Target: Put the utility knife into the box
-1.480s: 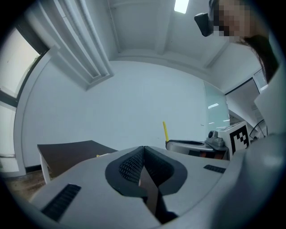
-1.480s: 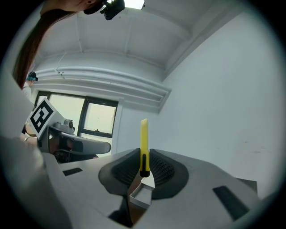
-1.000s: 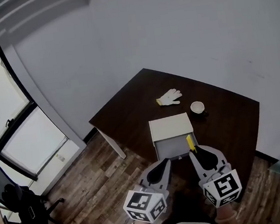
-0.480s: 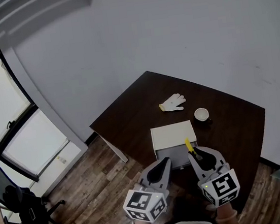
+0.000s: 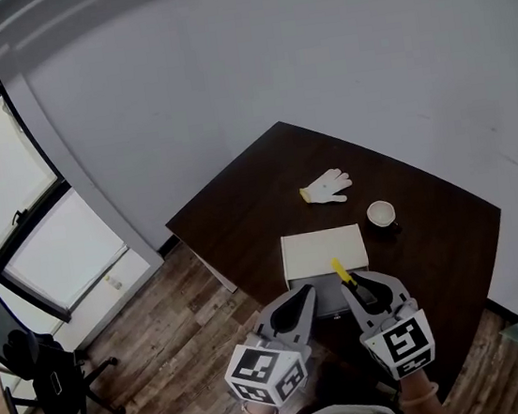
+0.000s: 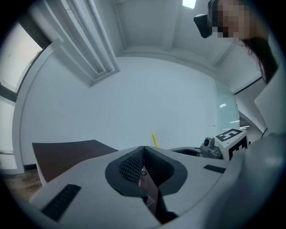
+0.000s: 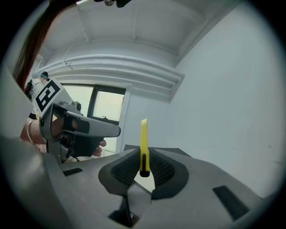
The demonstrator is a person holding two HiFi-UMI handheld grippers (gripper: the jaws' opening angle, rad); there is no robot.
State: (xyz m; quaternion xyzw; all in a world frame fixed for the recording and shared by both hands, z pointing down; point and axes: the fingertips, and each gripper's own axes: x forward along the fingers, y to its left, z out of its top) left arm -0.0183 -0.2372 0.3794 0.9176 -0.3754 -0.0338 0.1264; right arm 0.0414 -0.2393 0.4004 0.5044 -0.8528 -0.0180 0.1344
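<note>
The right gripper (image 7: pixel 144 157) is clamped on the yellow utility knife (image 7: pixel 144 139), which sticks out over the near right edge of the white box (image 5: pixel 317 250). Just left, the left gripper (image 6: pixel 143 151) has its jaws pressed together, empty. Farther off on the dark table (image 5: pixel 241 213) are a glove (image 5: pixel 328 185) and a cup (image 5: pixel 381 214).

Left claw (image 6: pixel 142 149) closed on nothing, dark table (image 6: pixel 62 154) beyond it

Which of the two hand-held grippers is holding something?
The right hand-held gripper: its jaws clamp the yellow utility knife. The left hand-held gripper has its jaws shut together, nothing between them.
</note>
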